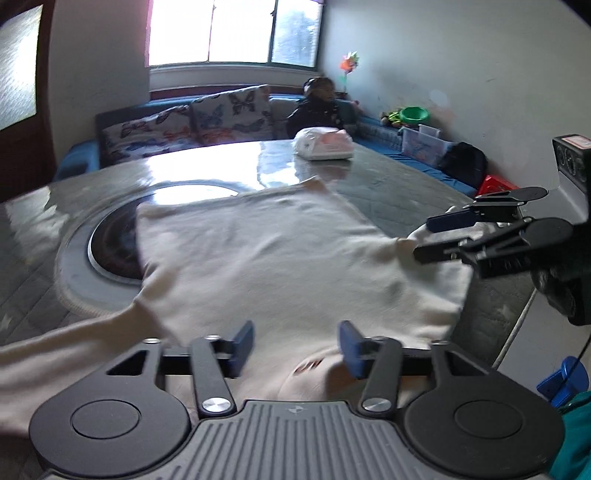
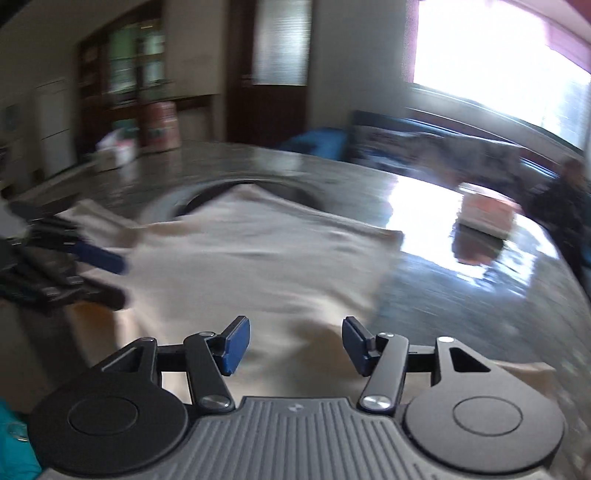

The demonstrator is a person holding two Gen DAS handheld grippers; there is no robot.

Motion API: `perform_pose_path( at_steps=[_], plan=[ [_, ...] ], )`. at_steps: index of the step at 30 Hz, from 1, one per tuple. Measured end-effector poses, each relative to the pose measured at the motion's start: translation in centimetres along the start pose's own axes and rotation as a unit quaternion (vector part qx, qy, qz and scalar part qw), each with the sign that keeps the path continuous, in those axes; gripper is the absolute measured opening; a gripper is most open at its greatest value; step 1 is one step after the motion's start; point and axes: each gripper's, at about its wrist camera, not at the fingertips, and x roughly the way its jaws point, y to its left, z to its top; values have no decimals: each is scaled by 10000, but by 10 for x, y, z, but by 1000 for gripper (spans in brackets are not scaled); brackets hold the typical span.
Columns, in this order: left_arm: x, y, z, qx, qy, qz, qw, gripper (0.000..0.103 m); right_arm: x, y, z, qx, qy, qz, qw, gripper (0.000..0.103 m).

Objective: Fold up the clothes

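Left tool (image 1: pixel 295 345): blue pads (image 1: pixel 242 347) spread apart, nothing between them, poised over the near edge of the garment (image 1: pixel 280 258). Right tool (image 2: pixel 295 345): pads likewise apart and holding nothing, over the garment's near side; in the left view it enters from the right (image 1: pixel 439 236), its two fingers separated above the garment's right corner, contact with the cloth not determinable. Left tool also appears at the left edge of the right view (image 2: pixel 110 277), blurred. Garment: cream, long-sleeved, spread mostly flat on the desk (image 1: pixel 388 184), one sleeve (image 1: pixel 62 354) trailing toward the near left, a printed mark near the collar end just beyond the left tool. Far portion of the garment overlaps a round dark inset with pale ring (image 1: pixel 110 254) set in the desk. Desk: glossy, grey, reflecting window light. On its far side, well apart from the garment, a white-and-pink bag (image 1: pixel 323 144). Beyond the desk: blue sofa (image 1: pixel 373 125) with butterfly cushions (image 1: pixel 207 122), a seated child (image 1: pixel 319 107), a green bowl (image 1: pixel 415 114), a window (image 1: pixel 232 31). Right view heavily blurred.
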Motion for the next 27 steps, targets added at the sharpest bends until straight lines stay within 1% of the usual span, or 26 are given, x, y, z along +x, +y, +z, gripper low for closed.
perform_pose_path(
  at_steps=[3,5,7,9,10,12,15,16,18,21,24,27],
  plan=[
    [-2,-1,-10,-5,90,-6,10000,36,13,22,1,-371,132,343,9986,57],
    [-2,-5,-15,104,140,20,9998,36,17,35,-3,-684,232,490,9962,57],
    [-2,-9,-20,227,188,23,9996,36,17,49,-10,-1032,326,564,9925,57],
    [-3,-11,-20,335,160,36,9993,37,12,58,-18,-1266,295,482,9903,57],
    [-4,-11,-19,375,146,45,9992,37,10,59,-19,-1286,287,474,9901,57],
    [-7,-10,-12,415,66,45,9991,37,3,52,-17,-1075,256,517,9925,59],
    [-13,-9,0,484,-124,50,9987,40,-9,33,-13,-494,161,481,9975,59],
    [-14,-9,4,467,-192,22,9987,43,-13,23,-13,-247,126,394,9988,60],
    [-14,-9,13,407,-322,-48,9986,45,-21,3,-16,164,78,103,9998,60],
    [-4,-15,21,371,-364,-184,9985,48,-30,-29,-24,749,51,-415,9963,60],
    [10,-27,22,434,-313,-298,9981,50,-36,-64,-37,1236,75,-1070,9865,60],
    [24,-38,22,495,-210,-437,9976,50,-42,-99,-51,1676,130,-1696,9711,59]
  ],
)
